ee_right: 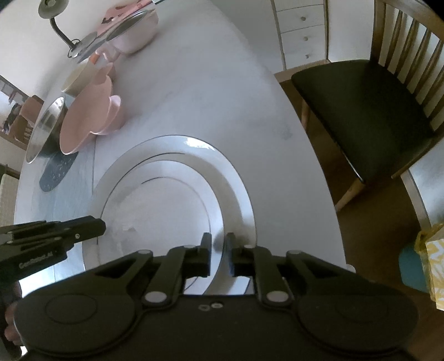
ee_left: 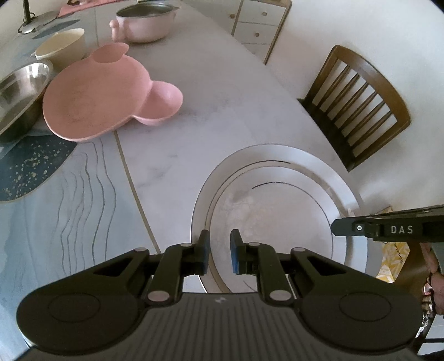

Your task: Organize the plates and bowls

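White plates (ee_left: pixel 277 166) stacked, glossy | left gripper (ee_left: pixel 219 251) fingers narrow | right gripper (ee_right: pixel 219 254) pinching rim

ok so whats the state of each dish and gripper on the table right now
white plates: nested stack, flat on table
pink bear-shaped plate: upright, empty, leaning on the steel bowl
steel bowl: upright, empty
cream bowl: upright
pink pot: upright, no lid on
left gripper: open, over plates
right gripper: narrow gap, grip unclear

Left gripper (ee_left: pixel 219 251): black linkage arms, silver pivot screws, blue finger pads (ee_left: pixel 235 251).
Right gripper (ee_right: pixel 218 254): matching black body, white "DAS" lettering on its side.
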Demonstrator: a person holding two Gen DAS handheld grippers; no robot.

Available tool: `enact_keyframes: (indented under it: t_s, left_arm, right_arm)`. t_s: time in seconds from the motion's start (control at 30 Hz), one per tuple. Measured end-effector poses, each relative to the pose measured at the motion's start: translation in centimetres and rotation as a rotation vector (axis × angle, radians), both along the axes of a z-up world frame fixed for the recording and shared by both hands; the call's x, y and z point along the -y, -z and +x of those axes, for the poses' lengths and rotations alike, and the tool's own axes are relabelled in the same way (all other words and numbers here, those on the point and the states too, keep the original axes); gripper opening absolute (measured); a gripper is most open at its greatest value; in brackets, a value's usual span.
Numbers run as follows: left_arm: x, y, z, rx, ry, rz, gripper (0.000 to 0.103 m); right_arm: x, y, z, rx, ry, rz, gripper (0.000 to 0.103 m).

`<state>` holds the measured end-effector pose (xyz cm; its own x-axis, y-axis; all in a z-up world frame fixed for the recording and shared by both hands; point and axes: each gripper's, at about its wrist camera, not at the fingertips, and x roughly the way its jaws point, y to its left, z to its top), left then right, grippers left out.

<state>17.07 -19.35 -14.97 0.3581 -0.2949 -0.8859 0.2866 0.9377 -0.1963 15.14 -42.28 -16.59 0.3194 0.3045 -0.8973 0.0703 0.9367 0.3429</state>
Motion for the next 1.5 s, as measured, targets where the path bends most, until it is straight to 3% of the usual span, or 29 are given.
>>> enact_keyframes:
  t_s: [0.4, 0.8, 0.9, 0.97, 1.03, 1.13, 1.3, 1.43, 1.5]
  left_arm:
    - [-1.6, -3.9, -1.7, 0.109, -0.001, -0.036, 0.015]
    - [-5.7, -7.6, -3.1, 0.224, -0.049, -0.057, 0.015]
    - [-6.9, -8.3, -3.5, 0.251, -0.062, -0.055, 0.028]
    - [-7.9, -8.8, -3.8, 0.271, -0.084, -0.059, 0.053]
    - [-8.9, -9.3, -4.0, 0.299, -0.109, -0.06, 0.063]
    - [-10.5, -9.9, -3.9, 0.315, -0.135, -0.059, 0.063]
    - [-13.5, -10.6, -3.5, 0.344, -0.189, -0.053, 0.073]
    - [-15.7, -10.7, -2.7, 0.364, -0.225, -0.048, 0.078]
    - [-16.5, -10.6, -2.1, 0.374, -0.24, -0.035, 0.078]
  right_arm:
    - [-3.3, -4.6, -1.0, 0.143, -0.131, -0.05, 0.025]
    - [-8.5, -9.4, -1.5, 0.303, -0.249, -0.069, 0.045]
    - [-9.9, -10.2, -1.6, 0.33, -0.263, -0.062, 0.05]
    - [-10.6, -10.7, -1.6, 0.345, -0.273, -0.051, 0.056]
    - [-11.6, -11.3, -1.4, 0.362, -0.286, -0.042, 0.061]
    - [-13.2, -12.1, -1.0, 0.394, -0.302, -0.037, 0.069]
    - [-16.4, -13.3, 0.0, 0.452, -0.342, -0.041, 0.083]
    - [-18.4, -13.8, 0.8, 0.491, -0.349, -0.068, 0.1]
    - [-19.2, -13.7, 1.7, 0.498, -0.349, -0.077, 0.102]
